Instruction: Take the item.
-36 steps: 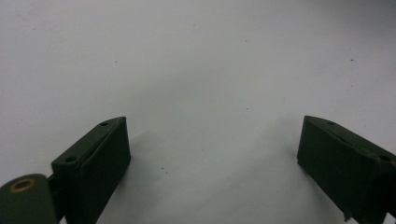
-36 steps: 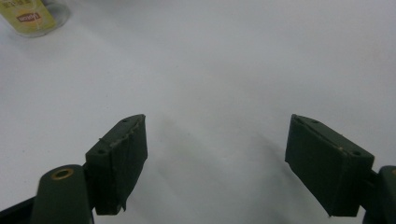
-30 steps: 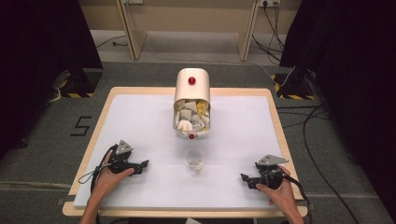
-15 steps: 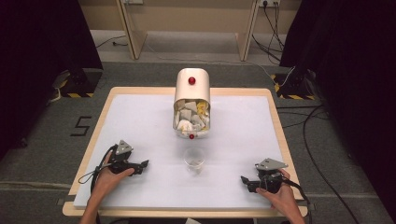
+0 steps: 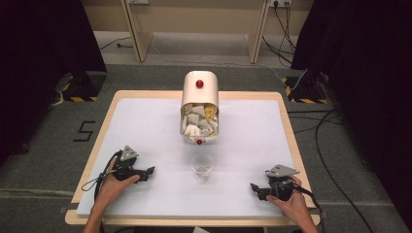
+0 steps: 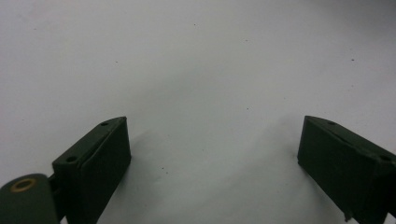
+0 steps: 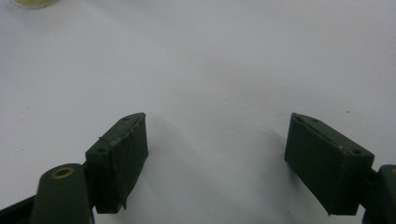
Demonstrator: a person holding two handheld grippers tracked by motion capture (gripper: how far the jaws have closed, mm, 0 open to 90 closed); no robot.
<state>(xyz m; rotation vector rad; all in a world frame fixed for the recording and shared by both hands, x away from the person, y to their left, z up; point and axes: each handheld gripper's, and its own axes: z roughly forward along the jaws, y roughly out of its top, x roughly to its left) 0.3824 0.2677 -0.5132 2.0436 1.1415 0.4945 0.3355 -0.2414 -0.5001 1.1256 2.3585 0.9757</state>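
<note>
White table (image 5: pixel 145 121) under both my wide-open, empty grippers: my right gripper (image 5: pixel 256 188) has slid a bit lower, my left gripper (image 5: pixel 148 171) stays put, and the clear cup (image 5: pixel 202 165) waits between them, untouched.

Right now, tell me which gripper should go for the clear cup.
Probably the left gripper. Its open fingers already point toward the clear cup, roughly level with it. The right gripper, also open, sits nearer the table's front edge, slightly farther away.
</note>
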